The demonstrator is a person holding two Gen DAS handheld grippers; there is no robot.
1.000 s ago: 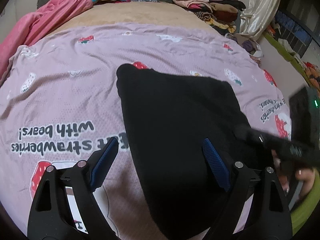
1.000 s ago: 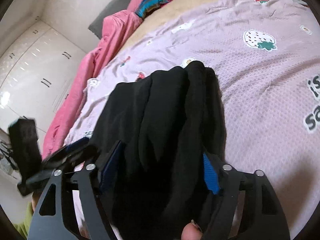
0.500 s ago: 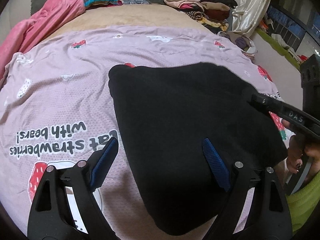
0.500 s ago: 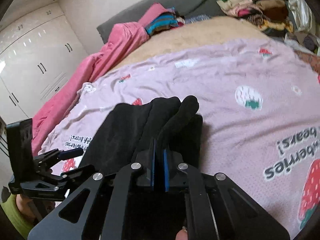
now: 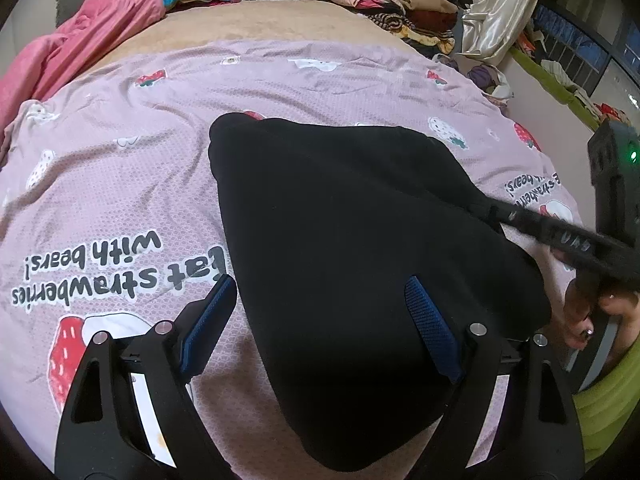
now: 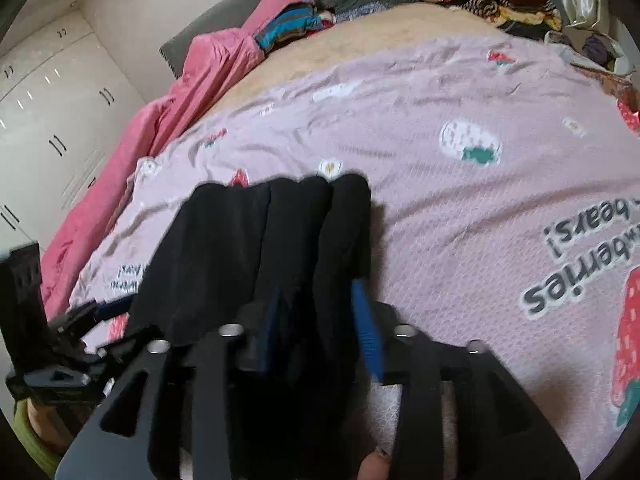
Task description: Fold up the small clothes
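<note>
1. The bed (image 5: 120,184) carries a pink cover printed with strawberries; the black garment (image 5: 360,264) lies on the cover toward the bed's near edge, bunched into ridges on its right side.
2. The garment's right side was pinched a half second ago. Now it lies slack between the blue pads of the right claw (image 6: 320,328), whose jaws have just been opening. I judge that a release after a fold or a tug, with the cloth free to settle.
3. The left claw (image 5: 320,312) hovers over the garment's left side, jaws wide apart with nothing between the pads, much as a second ago. It looks ready to take the left edge for the next fold.
4. Writing on the cover, seen upside down: "eat strawberries with bears!" (image 5: 92,268), repeated near the bed's right edge.
5. White letters on the right claw's finger in the left view are too blurred to read.
</note>
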